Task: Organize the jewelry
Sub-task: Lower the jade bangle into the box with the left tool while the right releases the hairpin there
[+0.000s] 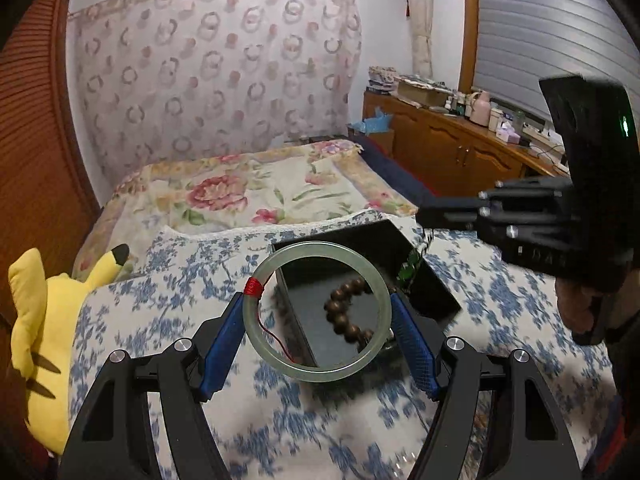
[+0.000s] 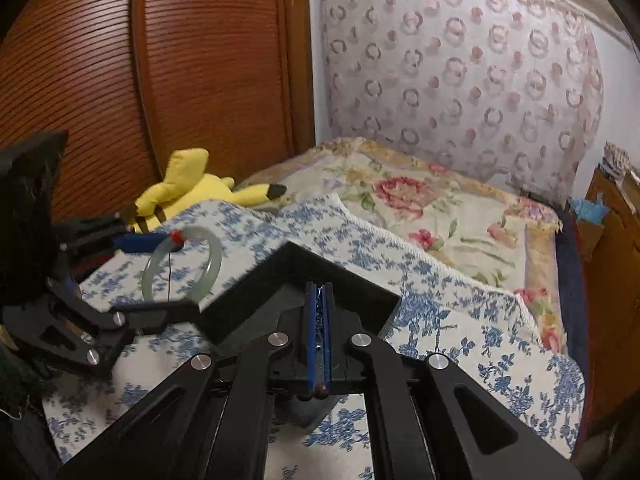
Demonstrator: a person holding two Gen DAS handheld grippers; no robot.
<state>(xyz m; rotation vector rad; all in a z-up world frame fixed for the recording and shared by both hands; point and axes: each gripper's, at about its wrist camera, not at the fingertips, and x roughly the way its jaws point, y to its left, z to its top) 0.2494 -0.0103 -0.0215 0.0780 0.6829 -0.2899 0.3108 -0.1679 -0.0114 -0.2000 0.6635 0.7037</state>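
Blue-floral bedspread (image 1: pixel 280 420), black box (image 1: pixel 432 280) at twelve o'clock.
Left gripper (image 1: pixel 318 316) level, fingers spread clamping jade bangle (image 1: pixel 256 332); right gripper (image 2: pixel 318 300) pinched on green strand (image 1: pixel 412 266).

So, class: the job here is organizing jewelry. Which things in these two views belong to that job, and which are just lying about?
Part of the job:
- jade bangle, held by the left gripper
- wooden bead bracelet
- black box
- green necklace, dangling from the right gripper

Just lying about:
- Pikachu plush
- floral blanket
- wooden dresser
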